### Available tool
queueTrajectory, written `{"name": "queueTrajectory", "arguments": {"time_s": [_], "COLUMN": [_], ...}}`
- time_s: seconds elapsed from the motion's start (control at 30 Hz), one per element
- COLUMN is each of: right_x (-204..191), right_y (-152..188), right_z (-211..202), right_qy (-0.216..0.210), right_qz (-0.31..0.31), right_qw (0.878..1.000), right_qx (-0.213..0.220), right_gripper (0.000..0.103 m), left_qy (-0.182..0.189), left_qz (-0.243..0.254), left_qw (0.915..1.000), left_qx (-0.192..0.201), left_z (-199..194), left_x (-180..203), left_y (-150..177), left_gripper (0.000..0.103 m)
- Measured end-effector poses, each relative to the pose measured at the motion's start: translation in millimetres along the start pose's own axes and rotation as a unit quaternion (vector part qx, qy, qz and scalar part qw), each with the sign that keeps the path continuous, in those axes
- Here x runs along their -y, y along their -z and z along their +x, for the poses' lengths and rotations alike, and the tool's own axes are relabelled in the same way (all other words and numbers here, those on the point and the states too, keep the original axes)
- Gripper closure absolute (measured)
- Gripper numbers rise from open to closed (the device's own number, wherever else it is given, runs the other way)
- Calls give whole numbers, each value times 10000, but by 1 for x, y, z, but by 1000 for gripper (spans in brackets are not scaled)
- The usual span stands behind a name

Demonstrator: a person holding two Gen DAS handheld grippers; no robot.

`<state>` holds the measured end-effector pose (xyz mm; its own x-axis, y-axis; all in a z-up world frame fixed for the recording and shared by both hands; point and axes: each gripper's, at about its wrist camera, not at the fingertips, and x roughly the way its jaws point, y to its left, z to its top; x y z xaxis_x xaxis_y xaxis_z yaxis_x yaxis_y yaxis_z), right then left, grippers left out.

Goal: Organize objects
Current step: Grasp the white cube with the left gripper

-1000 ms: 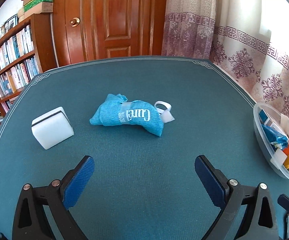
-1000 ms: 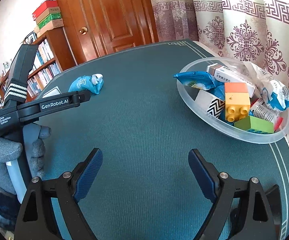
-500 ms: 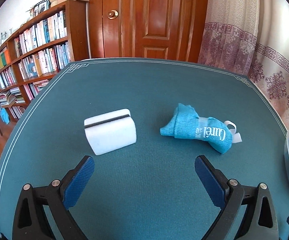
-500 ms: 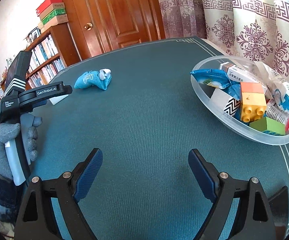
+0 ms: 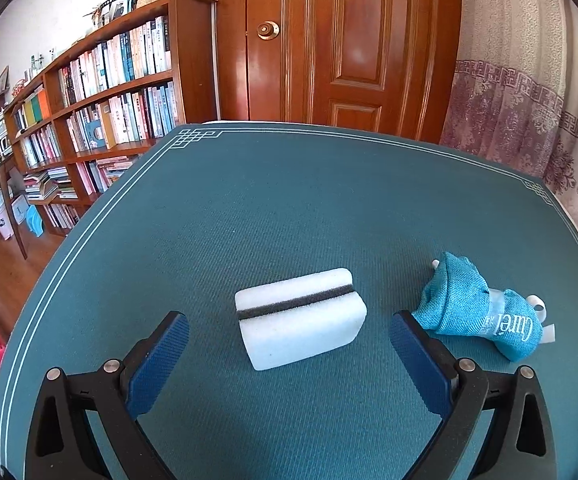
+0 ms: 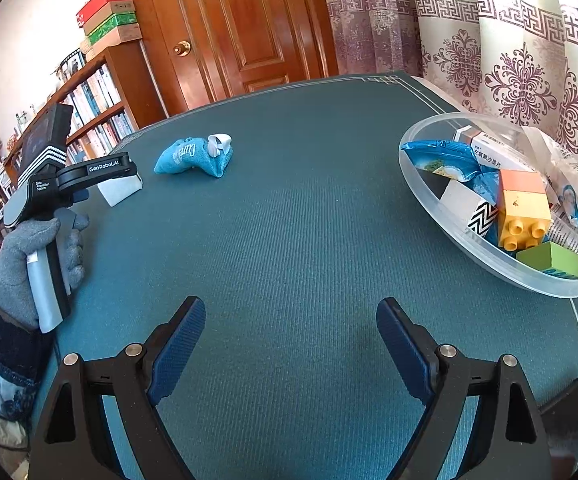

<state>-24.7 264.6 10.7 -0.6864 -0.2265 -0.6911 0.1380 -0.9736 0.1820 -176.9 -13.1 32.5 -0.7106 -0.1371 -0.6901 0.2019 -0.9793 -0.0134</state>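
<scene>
The left gripper (image 5: 289, 344) stands wide and empty, its jaws framing the white sponge block (image 5: 301, 316) with the dark foam stripe, which lies on the teal table mat (image 5: 289, 208) at the twelve o'clock of the fingertips. That lining-up reads as a set-up for a pinch across the block's short sides. The turquoise Curel pouch (image 5: 477, 316) sits near the sponge at its three o'clock, clear of the right-hand pad, so it should not be caught.

The right gripper (image 6: 291, 344) is wide as well, with nothing between its jaws, over bare mat. The clear plastic bowl (image 6: 421, 184) at its two o'clock already holds toy bricks, a medicine box and snack packets (evidently the collecting point), so the sponge and pouch likely belong there.
</scene>
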Motion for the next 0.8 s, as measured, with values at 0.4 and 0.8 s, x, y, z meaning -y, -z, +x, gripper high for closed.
{"name": "queueTrajectory", "arguments": {"time_s": [0.4,0.8], "right_x": [-15,-53], "right_y": [-6,-27], "right_z": [7,27], "right_qy": [16,-196], "right_qz": [-186,-547], "right_qw": [9998,9983], "right_qx": [-35,20], "right_gripper": [15,15], "left_qy": [274,721], "left_qz": [-1,-380], "left_qw": [9994,9962], "left_qx": [-216,-293], "left_z": [19,17], "left_x": [-1,-17], "left_y": [-3,-1], "left_gripper": [31,39]}}
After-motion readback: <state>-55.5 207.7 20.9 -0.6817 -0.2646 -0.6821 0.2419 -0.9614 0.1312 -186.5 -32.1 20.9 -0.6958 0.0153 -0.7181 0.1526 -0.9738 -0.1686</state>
